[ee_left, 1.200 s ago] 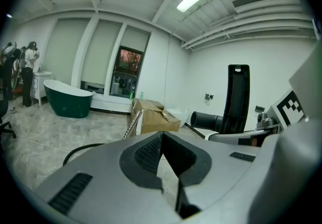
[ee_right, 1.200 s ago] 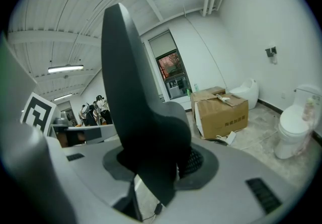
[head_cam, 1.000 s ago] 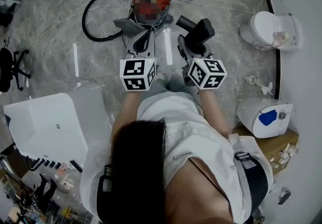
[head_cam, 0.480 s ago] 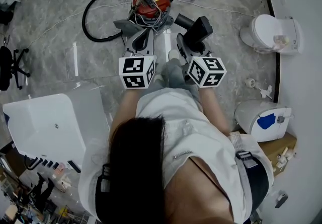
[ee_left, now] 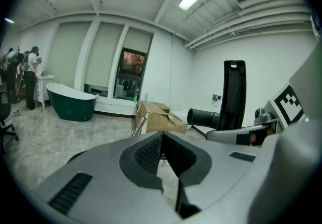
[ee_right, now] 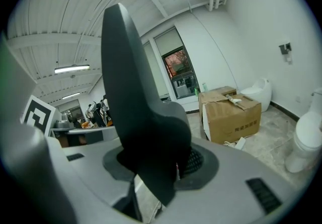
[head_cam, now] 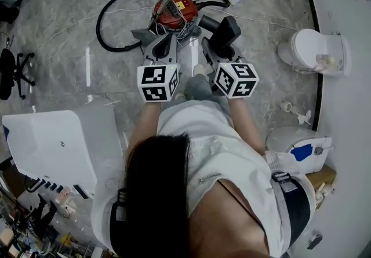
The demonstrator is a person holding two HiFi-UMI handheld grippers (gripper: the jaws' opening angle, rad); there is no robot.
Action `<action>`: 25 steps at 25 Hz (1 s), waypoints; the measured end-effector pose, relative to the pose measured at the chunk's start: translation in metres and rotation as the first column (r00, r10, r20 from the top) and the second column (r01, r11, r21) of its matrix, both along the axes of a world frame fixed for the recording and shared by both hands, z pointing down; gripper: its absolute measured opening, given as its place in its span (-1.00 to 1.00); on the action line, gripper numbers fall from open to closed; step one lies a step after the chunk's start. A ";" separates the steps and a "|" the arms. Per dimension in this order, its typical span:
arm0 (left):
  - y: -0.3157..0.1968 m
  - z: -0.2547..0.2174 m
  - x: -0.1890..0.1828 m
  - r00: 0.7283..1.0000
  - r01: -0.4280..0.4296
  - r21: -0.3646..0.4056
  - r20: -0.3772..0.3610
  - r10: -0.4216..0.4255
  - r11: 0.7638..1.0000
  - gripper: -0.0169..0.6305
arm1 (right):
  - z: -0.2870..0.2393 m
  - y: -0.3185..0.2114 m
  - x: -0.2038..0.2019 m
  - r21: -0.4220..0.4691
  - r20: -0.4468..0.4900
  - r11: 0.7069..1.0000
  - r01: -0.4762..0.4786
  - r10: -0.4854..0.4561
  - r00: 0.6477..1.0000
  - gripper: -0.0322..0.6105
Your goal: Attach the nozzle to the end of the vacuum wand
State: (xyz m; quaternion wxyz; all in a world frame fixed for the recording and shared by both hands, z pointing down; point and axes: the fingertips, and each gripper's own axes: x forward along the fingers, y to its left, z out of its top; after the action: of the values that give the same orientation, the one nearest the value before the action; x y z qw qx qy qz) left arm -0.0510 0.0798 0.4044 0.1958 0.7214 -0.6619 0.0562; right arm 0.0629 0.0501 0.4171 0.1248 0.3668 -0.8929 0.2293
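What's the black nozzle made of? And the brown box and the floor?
The nozzle looks like matt black plastic: smooth moulded curves, little shine. The box looks like plain brown cardboard: folded flaps, tape on top. The floor seems polished stone or tile: grey veining and light reflections.

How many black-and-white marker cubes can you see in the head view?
2. The left cube rides on the shut left tongs. The right cube rides on the right tongs, which grip the black nozzle. None seems hidden.
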 end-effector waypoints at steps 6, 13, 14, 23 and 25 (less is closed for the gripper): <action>-0.025 0.002 0.004 0.999 0.032 -0.027 0.008 -0.031 0.999 -0.94 | 0.008 -0.025 0.004 -0.040 -0.016 0.999 0.026 -0.026 1.000 -0.37; -0.052 0.005 0.007 0.998 0.059 -0.046 0.022 -0.058 0.997 -0.94 | 0.016 -0.057 0.008 -0.056 -0.028 0.997 0.046 -0.048 0.998 -0.37; -0.056 0.006 0.008 0.998 0.063 -0.047 0.024 -0.062 0.997 -0.94 | 0.017 -0.062 0.008 -0.058 -0.029 0.997 0.050 -0.052 0.998 -0.37; -0.093 0.013 0.014 0.993 0.116 -0.056 0.036 -0.114 0.992 -0.94 | 0.023 -0.103 0.011 -0.061 -0.020 0.993 0.103 -0.105 0.994 -0.37; -0.100 0.014 0.014 0.991 0.129 -0.064 0.040 -0.127 0.990 -0.94 | 0.023 -0.110 0.010 -0.067 -0.019 0.991 0.119 -0.120 0.993 -0.37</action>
State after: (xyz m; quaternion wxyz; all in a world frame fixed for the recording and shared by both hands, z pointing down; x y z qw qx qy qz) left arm -0.0369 -0.0200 0.4183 0.2110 0.6695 -0.7079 0.0781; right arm 0.0732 -0.0598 0.4405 0.1605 0.3110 -0.9038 0.2464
